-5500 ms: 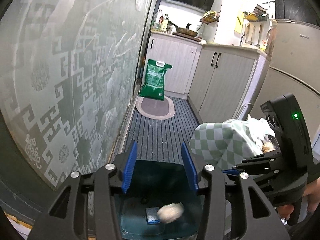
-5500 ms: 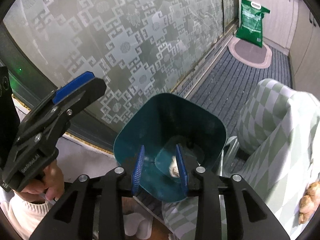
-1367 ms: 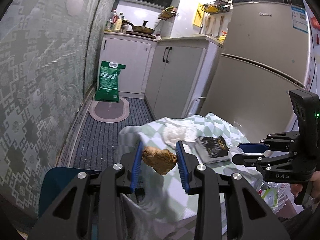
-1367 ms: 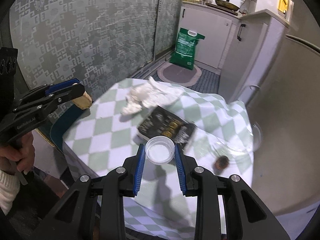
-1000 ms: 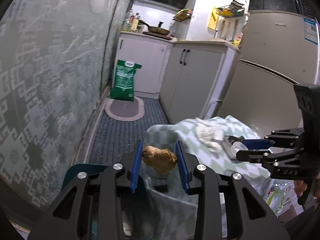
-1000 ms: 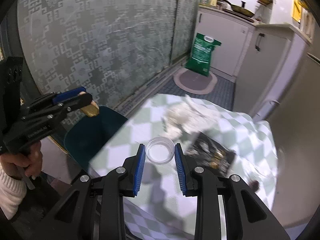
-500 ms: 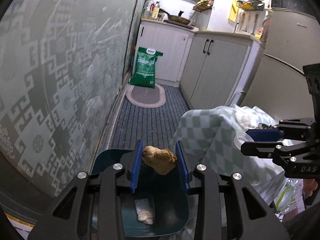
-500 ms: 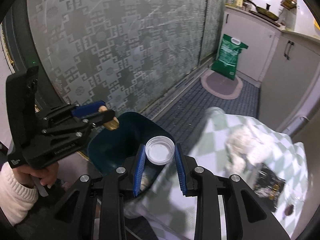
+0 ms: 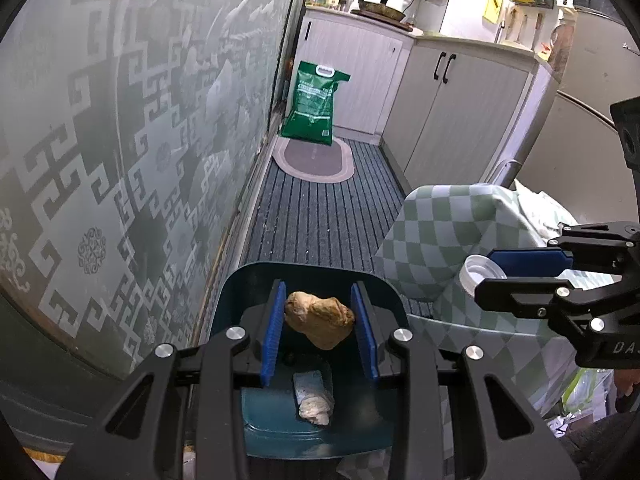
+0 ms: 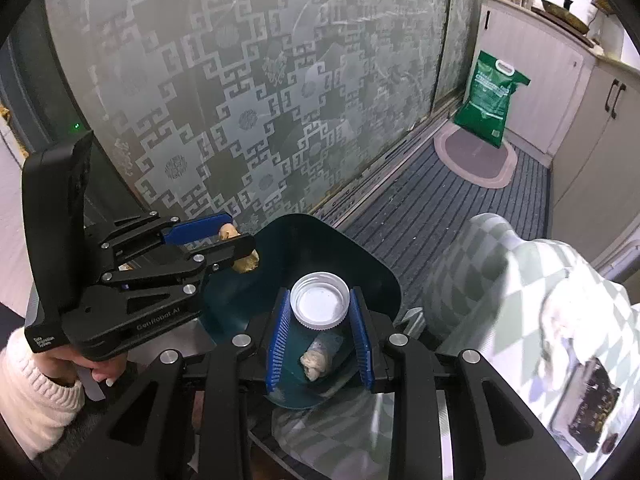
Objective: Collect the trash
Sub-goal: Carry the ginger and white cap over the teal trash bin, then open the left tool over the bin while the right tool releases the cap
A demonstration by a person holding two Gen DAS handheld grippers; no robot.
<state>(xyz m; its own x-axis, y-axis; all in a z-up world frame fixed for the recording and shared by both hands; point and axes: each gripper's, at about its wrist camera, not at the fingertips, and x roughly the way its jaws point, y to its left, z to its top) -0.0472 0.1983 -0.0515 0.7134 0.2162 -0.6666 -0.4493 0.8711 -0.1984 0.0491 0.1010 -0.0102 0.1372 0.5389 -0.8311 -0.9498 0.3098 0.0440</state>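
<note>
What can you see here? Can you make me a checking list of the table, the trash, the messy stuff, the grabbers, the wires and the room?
Surface: table under a green-checked cloth.
Job's things: teal bin on the floor beside the table, a crumpled wad inside; brown lump; white lid.
Clutter: dark packet and white crumpled paper on the cloth.
Grippers: left gripper shut on the brown lump, right gripper shut on the white lid, both above the bin.
Cables: nothing seen.
Surroundings: patterned glass door, green sack, cabinets.

Both tongs tilt downward side by side, left tongs (image 9: 319, 330) and right tongs (image 10: 320, 330) each clamped partway.
</note>
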